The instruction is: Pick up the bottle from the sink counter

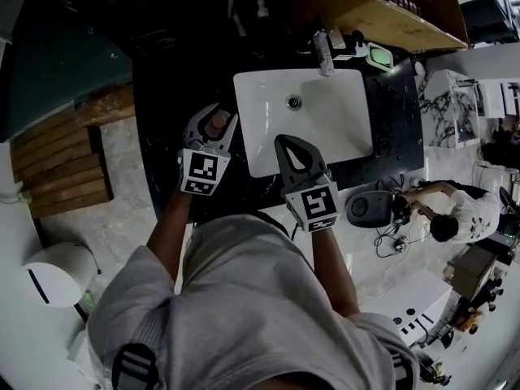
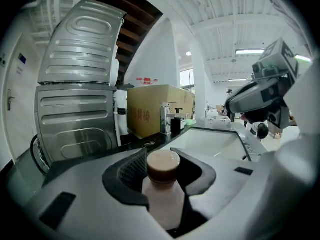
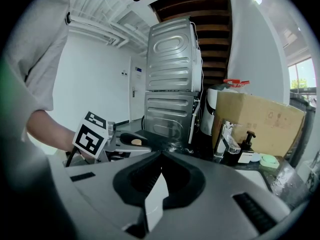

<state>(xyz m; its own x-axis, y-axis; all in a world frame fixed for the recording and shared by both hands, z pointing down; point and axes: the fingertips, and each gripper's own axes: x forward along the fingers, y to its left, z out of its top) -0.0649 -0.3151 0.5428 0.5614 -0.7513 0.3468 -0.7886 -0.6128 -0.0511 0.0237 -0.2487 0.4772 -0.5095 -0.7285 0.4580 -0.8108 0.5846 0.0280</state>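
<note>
The bottle [image 2: 162, 201] is pale with a brown cap [image 2: 163, 165]. It stands upright between the jaws of my left gripper [image 2: 162, 156], which is shut on its neck and shoulder. From the head view, the left gripper [image 1: 215, 120] hovers over the black counter [image 1: 162, 96] just left of the white sink [image 1: 341, 132], with the bottle's cap [image 1: 217, 124] showing between the fingers. My right gripper [image 1: 286, 143] is shut on nothing above the sink's front edge. In the right gripper view its jaws [image 3: 161, 156] meet, and the left gripper [image 3: 122, 140] shows at the left.
A faucet [image 1: 323, 51], a dark soap dispenser [image 1: 357, 43] and a green soap dish [image 1: 379, 57] stand behind the sink. A cardboard box [image 1: 390, 6] sits at the back right. Stacked metal appliances [image 2: 75, 84] rise on the left. A person [image 1: 455, 218] crouches at the right.
</note>
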